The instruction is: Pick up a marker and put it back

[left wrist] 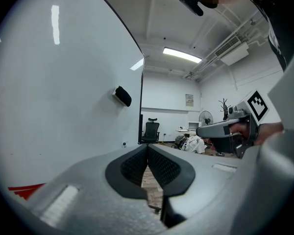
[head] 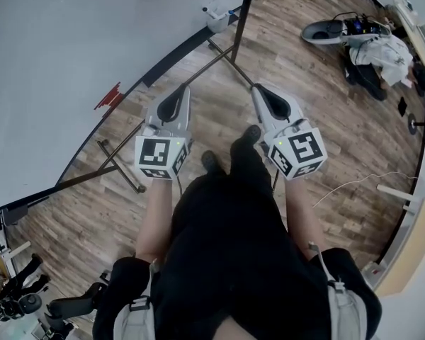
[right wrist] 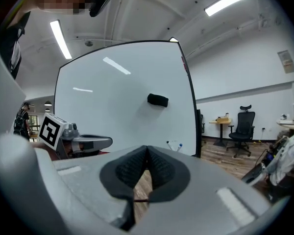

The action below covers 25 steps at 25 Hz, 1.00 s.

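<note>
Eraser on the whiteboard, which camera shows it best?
The right gripper view: the eraser faces the camera, whole, against the whiteboard. The left gripper view shows it obliquely, from the side. The head view doesn't show it.

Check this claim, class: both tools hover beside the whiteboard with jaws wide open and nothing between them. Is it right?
Wrong on the jaws: the left tool and right tool are shut, pads meeting, as each gripper view shows. They do hover beside the whiteboard with nothing between them.
</note>
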Each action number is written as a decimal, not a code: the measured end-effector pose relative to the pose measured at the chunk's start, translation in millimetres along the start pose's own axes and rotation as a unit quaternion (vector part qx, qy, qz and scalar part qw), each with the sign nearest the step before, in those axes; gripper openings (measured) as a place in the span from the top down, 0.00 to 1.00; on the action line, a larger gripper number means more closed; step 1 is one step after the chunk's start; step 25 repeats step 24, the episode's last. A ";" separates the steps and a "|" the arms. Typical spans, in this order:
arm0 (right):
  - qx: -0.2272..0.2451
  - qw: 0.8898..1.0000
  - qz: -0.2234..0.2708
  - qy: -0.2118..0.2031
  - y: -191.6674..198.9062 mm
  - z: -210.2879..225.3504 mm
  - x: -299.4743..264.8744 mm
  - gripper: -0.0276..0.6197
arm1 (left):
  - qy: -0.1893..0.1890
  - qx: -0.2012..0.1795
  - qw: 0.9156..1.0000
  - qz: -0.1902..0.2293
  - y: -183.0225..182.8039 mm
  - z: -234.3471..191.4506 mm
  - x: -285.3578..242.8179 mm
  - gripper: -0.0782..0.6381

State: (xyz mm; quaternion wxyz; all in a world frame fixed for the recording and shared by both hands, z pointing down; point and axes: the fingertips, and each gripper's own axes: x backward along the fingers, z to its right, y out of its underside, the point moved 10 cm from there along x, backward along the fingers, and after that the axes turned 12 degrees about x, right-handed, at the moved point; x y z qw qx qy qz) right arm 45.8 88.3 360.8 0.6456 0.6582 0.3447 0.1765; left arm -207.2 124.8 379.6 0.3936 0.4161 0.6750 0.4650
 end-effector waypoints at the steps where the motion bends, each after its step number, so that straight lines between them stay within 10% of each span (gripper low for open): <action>1: 0.003 1.000 -0.001 -0.001 -0.5 -0.4 0.9 0.95 | 0.001 0.000 1.000 0.000 -0.1 1.7 -0.4 0.88; 25: 0.011 1.000 -0.012 -0.001 -0.6 -9.9 7.6 0.95 | 0.020 0.008 1.000 -0.008 -2.0 2.6 1.6 0.88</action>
